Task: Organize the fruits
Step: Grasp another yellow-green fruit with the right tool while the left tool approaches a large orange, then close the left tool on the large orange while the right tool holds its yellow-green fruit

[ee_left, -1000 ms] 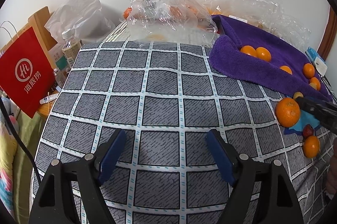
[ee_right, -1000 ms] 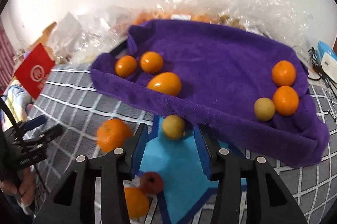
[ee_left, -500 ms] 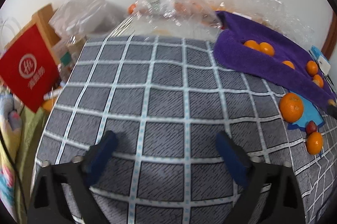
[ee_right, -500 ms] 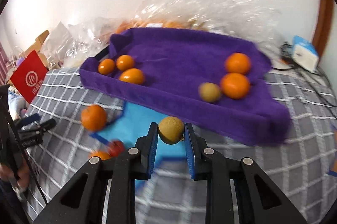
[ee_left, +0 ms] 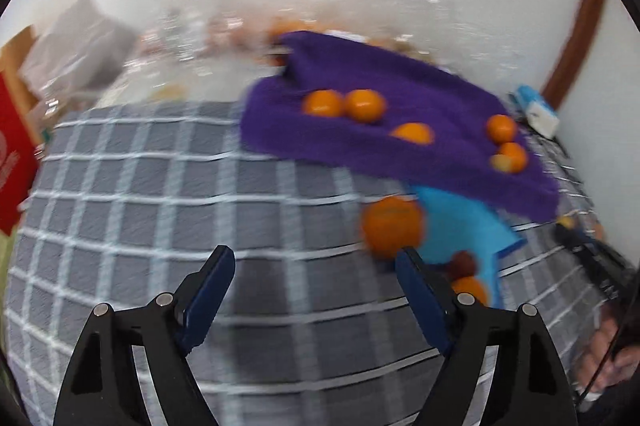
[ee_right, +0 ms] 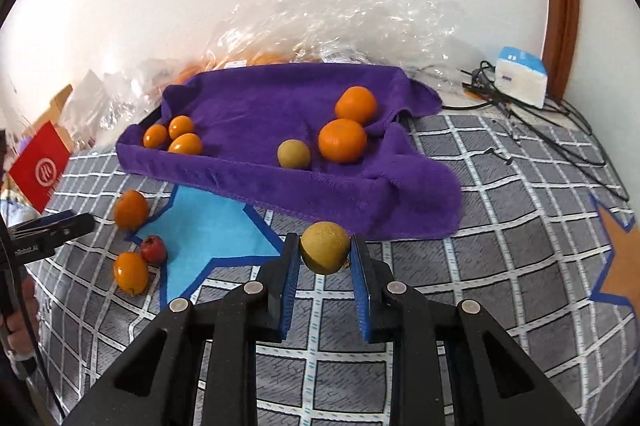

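My right gripper (ee_right: 325,253) is shut on a yellow-green round fruit (ee_right: 324,252), held above the checked cloth just in front of the purple towel (ee_right: 256,105). The towel holds several oranges (ee_right: 342,139) and a second yellow-green fruit (ee_right: 293,154). An orange (ee_right: 131,209), a small red fruit (ee_right: 153,248) and another orange (ee_right: 131,272) lie by the blue star mat (ee_right: 208,230). My left gripper (ee_left: 314,268) is open and empty over the checked cloth, with the large orange (ee_left: 392,226) just beyond its right finger. The left wrist view is blurred.
Crumpled clear plastic bags (ee_right: 340,21) lie behind the towel. A white-and-blue box (ee_right: 520,75) with black cables (ee_right: 560,129) sits at the back right. A red paper bag (ee_right: 38,163) stands at the left edge. An orange star mat (ee_right: 620,262) lies at the right.
My right gripper closed on the yellow-green fruit, lifted it off the blue star mat and drew back to the right. My left gripper swung right toward the large orange.
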A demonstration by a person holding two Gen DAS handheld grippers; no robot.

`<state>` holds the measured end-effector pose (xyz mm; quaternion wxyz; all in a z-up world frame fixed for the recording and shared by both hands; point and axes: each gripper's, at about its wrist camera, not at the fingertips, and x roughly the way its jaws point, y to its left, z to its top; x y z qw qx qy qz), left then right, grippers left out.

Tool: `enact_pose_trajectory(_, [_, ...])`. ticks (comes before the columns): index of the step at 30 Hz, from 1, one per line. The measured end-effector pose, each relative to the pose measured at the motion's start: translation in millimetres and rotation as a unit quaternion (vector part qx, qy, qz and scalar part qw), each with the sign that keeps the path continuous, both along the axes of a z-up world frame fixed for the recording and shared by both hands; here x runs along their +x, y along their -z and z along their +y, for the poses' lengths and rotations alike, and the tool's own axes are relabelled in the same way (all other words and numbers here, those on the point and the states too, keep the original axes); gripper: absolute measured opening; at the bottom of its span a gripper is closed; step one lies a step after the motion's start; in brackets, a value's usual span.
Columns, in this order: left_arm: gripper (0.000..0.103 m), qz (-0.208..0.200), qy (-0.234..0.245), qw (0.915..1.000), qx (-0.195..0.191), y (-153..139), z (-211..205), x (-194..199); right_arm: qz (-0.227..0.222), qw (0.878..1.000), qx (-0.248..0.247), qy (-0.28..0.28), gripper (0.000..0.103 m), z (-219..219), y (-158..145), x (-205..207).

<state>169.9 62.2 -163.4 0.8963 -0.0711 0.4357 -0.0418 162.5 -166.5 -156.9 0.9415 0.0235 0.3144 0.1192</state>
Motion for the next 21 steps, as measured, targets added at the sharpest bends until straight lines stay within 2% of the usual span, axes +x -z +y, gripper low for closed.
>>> enact_pose_trajectory(2, [0.081,0.002,0.012,0.9999,-0.005,1.5,-12.5,8.6,-0.007,1.0,0.007,-0.004,0.025,-1.1,1.5,0.3])
enact_pose_trajectory(7, [0.081,0.0,0.006,0.9997,-0.023,12.0,-17.6,28.1,-0.011,1.0,0.001,0.003,0.025,-1.8,6.0,-1.5])
enact_pose_trajectory(8, [0.077,0.001,0.013,0.9996,-0.027,14.4,-18.1,31.6,-0.007,1.0,0.001,0.006,0.025,-1.5,8.4,-0.8])
enact_pose_trajectory(10, [0.056,-0.006,0.014,0.9994,-0.03,17.2,-17.2,33.1,0.009,1.0,-0.009,0.009,0.025,2.4,16.2,3.6])
enact_pose_trajectory(13, [0.039,-0.018,0.02,0.9985,-0.047,19.3,-16.2,28.2,0.014,1.0,-0.014,0.008,0.025,4.0,19.1,4.6])
enact_pose_trajectory(18, [0.039,-0.044,0.005,0.9985,-0.033,14.7,-12.3,14.8,0.018,0.999,-0.024,0.025,0.025,2.9,20.6,6.4])
enact_pose_trajectory(21, [0.039,-0.055,-0.005,0.9972,-0.05,12.5,-3.3,8.7,0.016,0.999,-0.025,0.023,0.025,3.6,20.6,6.1])
